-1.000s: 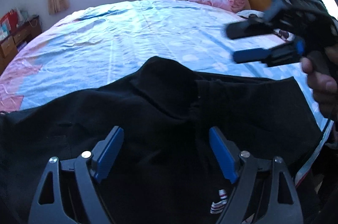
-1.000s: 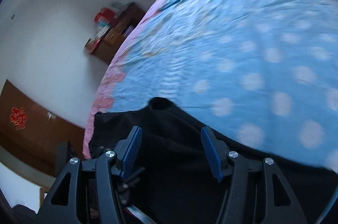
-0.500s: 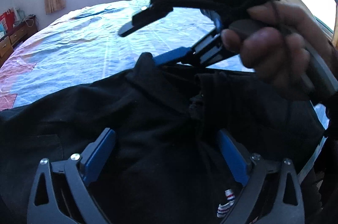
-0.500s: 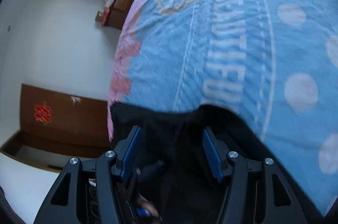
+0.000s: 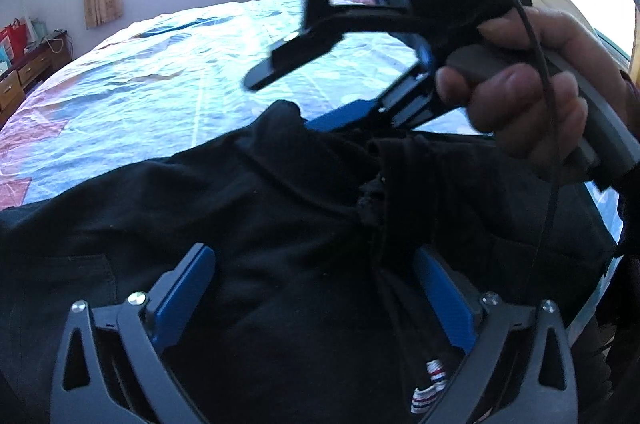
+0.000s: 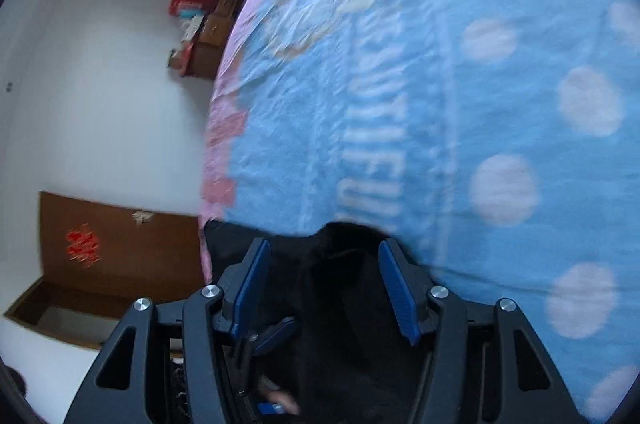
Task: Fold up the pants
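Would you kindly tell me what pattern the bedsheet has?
The bedsheet is light blue with pale polka dots, clearest in the right wrist view.

Matt black cloth pants (image 5: 280,224), smooth-ish cotton(?) bedsheet (image 5: 180,83), wood cabinet (image 6: 216,23).

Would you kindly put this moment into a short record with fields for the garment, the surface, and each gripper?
garment: black pants, rumpled, lying on the bed
surface: blue dotted bedspread
left gripper: jaws wide, just been opening, over the pants, pads not pressing
right gripper: jaws part open around a raised peak of the pants, grip unclear
hand: holding the right gripper's handle
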`<state>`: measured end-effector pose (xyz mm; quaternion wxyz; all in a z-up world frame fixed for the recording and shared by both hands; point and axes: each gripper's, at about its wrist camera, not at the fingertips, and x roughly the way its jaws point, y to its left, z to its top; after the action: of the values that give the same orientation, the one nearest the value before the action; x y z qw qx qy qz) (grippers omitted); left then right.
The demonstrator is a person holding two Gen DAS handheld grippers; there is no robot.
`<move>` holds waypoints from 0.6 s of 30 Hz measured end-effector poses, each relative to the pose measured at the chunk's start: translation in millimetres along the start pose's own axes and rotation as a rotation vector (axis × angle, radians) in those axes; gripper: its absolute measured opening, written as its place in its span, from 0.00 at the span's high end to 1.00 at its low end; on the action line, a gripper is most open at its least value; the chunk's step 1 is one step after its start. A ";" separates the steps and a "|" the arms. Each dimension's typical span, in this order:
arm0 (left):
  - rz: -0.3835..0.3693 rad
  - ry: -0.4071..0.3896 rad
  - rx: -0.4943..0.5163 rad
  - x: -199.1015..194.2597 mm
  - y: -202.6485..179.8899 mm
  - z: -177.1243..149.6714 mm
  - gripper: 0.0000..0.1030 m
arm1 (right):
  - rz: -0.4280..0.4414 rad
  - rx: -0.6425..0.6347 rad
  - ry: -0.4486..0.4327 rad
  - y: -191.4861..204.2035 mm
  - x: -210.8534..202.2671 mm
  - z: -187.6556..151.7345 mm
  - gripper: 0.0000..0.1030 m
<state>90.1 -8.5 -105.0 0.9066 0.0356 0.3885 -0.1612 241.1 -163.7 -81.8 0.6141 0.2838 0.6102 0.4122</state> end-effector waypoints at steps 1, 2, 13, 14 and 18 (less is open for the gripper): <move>-0.001 0.000 0.000 0.5 0.9 0.8 0.00 | -0.011 -0.021 -0.005 5.0 2.8 0.2 0.43; 0.000 0.000 0.000 0.7 0.7 1.0 0.00 | 0.002 -0.031 -0.001 8.8 5.5 1.5 0.43; 0.009 -0.015 0.004 -0.1 -7.4 -2.5 0.00 | -0.051 -0.025 -0.113 -1.9 1.5 6.3 0.94; 0.009 -0.013 0.003 -1.5 -7.8 -2.3 0.00 | -0.057 -0.025 -0.104 -3.4 3.9 8.2 0.94; 0.041 -0.067 -0.040 -27.6 1.0 -5.5 0.00 | -0.011 -0.017 -0.063 -3.8 0.1 11.6 0.91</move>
<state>68.8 0.8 -89.2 0.9228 0.0200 0.3602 -0.1357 253.1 -163.8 -83.9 0.6378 0.2881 0.5886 0.4046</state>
